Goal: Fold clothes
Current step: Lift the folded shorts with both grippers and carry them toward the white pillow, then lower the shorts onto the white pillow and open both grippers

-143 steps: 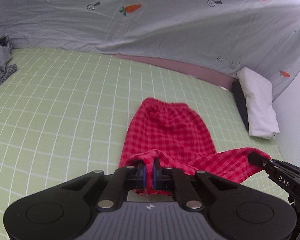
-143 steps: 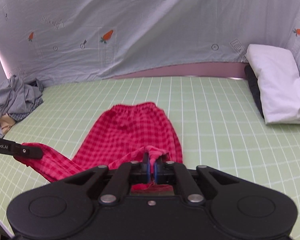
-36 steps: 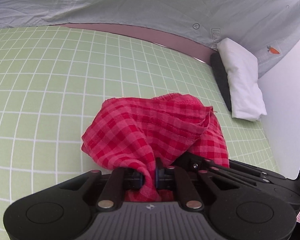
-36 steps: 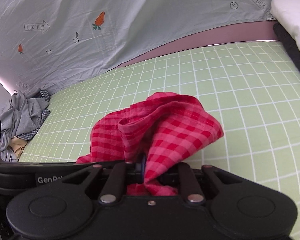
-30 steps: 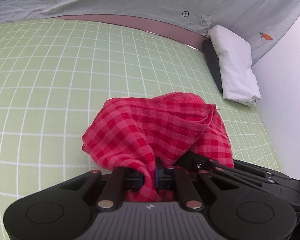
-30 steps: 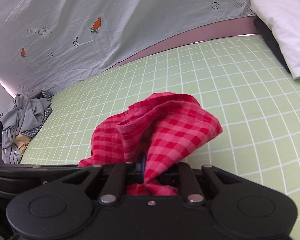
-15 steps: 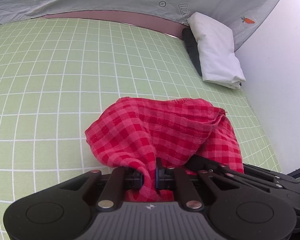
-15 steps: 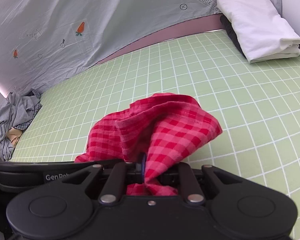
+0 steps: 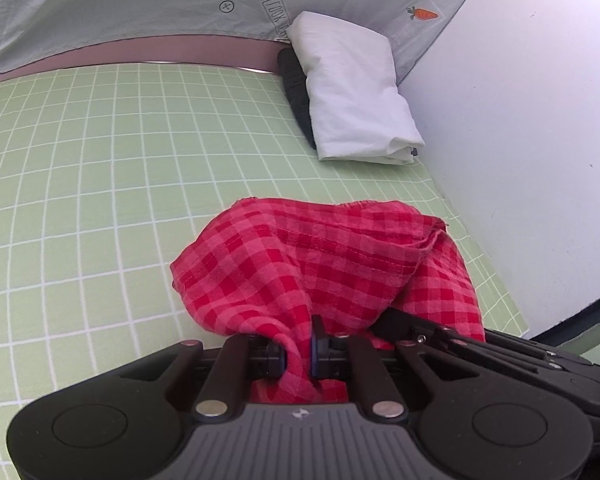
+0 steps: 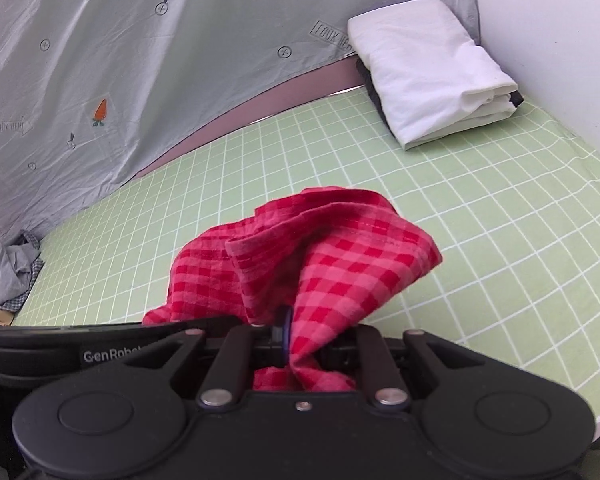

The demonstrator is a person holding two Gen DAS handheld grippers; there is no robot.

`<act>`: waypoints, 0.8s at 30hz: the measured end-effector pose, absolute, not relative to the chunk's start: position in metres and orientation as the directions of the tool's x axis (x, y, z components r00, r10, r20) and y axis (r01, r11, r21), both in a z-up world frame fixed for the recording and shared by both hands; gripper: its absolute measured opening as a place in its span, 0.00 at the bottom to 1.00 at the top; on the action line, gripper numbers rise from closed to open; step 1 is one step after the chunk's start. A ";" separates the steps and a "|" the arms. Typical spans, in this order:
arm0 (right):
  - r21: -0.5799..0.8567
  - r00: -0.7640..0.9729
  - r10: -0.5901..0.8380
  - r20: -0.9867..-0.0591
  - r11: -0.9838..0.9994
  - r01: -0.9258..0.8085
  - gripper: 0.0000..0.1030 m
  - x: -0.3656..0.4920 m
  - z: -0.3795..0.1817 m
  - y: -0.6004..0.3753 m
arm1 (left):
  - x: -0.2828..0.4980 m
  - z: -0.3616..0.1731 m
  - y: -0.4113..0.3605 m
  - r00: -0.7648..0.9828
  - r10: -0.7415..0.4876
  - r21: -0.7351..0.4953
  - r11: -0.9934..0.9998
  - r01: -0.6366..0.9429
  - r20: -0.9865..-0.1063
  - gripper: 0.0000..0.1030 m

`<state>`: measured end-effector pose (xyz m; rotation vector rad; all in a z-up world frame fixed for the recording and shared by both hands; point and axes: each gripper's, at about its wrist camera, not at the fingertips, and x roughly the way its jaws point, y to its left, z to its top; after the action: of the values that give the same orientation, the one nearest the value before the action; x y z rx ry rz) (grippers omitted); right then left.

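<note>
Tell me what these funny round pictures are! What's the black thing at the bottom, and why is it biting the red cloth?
The black things are tongs that a person holds, one in each hand. Each has a small camera looking along its two fingers, and the lens bends the picture round. One picture comes from the left tongs, the other from the right tongs.

Both are pinched shut on the same red checked cloth, a piece of clothing bunched up between them, because the job is folding clothes.

Underneath is a green sheet with white squares. At its far corner lies a folded white cloth on top of something dark. A heap of grey clothes waits at the other side, and a grey sheet with little carrots hangs behind.
</note>
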<state>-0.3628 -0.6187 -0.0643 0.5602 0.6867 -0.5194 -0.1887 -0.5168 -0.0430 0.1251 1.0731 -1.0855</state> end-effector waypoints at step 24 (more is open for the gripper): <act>0.307 0.791 -0.441 -0.424 0.752 0.583 0.09 -0.325 0.018 -0.960 | -0.105 0.023 -0.846 0.199 -0.786 -0.336 0.458 0.823 -0.585 0.16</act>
<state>-0.3250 -0.9601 0.0181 0.4438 0.3385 -0.5709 -0.1055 -0.8456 0.0230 0.0555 0.7819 -1.1262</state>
